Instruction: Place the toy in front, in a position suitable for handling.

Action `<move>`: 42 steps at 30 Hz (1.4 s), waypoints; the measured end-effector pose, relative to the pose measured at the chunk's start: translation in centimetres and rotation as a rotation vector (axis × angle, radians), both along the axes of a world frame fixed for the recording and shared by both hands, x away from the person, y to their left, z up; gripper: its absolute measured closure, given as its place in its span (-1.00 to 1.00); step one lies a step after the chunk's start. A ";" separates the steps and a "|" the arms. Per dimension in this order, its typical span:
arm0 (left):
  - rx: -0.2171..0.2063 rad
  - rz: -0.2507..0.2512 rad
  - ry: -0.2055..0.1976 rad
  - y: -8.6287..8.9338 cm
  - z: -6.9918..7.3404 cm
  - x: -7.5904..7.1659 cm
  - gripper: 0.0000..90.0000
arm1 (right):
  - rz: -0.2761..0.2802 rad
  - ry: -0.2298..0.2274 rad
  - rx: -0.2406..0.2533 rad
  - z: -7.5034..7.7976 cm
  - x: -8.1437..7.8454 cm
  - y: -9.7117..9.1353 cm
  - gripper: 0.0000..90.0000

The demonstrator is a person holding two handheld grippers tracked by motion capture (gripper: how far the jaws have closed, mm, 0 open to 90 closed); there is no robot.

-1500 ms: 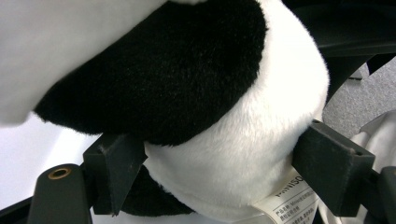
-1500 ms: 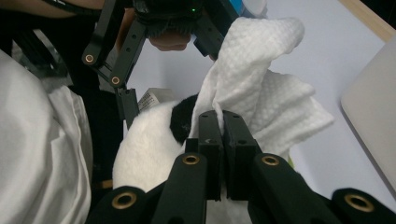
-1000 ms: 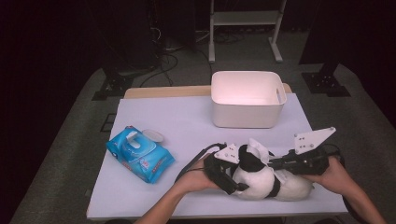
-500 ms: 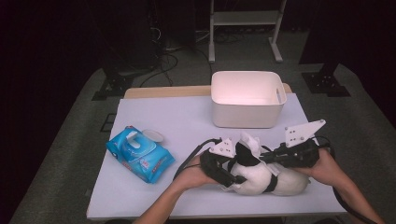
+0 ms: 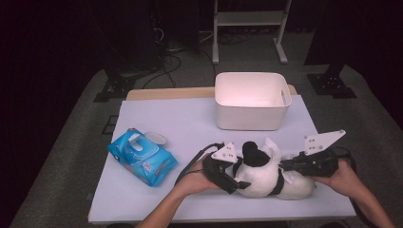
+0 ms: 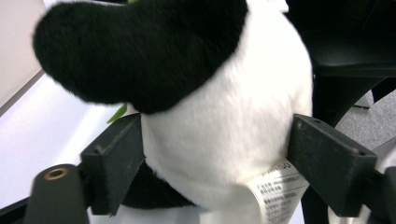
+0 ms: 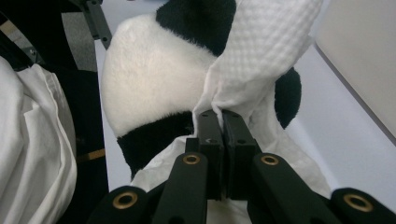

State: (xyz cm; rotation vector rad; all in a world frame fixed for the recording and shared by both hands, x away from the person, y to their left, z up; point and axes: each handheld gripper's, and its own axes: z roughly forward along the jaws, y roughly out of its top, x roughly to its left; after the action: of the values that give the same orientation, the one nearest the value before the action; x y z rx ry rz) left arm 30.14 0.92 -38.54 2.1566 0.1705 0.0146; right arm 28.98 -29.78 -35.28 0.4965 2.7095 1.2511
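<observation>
The table (image 5: 190,123) carries a white bin (image 5: 251,100) at its far edge, well beyond both grippers, and a blue pack of wipes (image 5: 141,156) off to the outer side of the left gripper (image 5: 223,172). Between the two grippers, near the person's edge, lies a black-and-white plush panda (image 5: 263,173). It rests on its side with its long axis running from one gripper to the other, across the table; which end is the head is hard to tell.

The left gripper's jaws stand wide on either side of the panda's white body (image 6: 224,116) and have just been opening a little, with the plush filling the gap between them. The right gripper (image 7: 218,114) is pinched tight on a white wipe (image 7: 266,51) laid against the panda.

The toy looks light, soft and springy, so it should squash under a grip; the thick middle seems the safest hold. The wipe is thin and limp.
</observation>
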 end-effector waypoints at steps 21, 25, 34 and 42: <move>-0.006 0.014 -0.052 1.3 3.2 0.3 -0.22 | 0.023 0.039 0.233 -0.3 0.6 0.1 0.93; 0.011 0.032 -0.092 2.9 5.4 0.4 -0.21 | 0.046 0.039 0.291 -0.2 1.3 1.4 0.94; 0.043 0.001 -0.121 2.9 6.7 -0.2 -0.23 | 0.067 0.028 0.272 0.9 1.7 1.8 0.93; 0.056 -0.031 -0.148 1.1 7.5 -0.5 -0.23 | 0.085 -0.018 0.203 4.4 2.2 2.1 0.93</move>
State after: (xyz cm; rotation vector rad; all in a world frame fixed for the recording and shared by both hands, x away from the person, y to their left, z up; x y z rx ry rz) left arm 29.59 1.99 -31.09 2.2043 0.0521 0.1623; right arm 31.19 -27.68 -30.84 0.3917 2.6275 1.5550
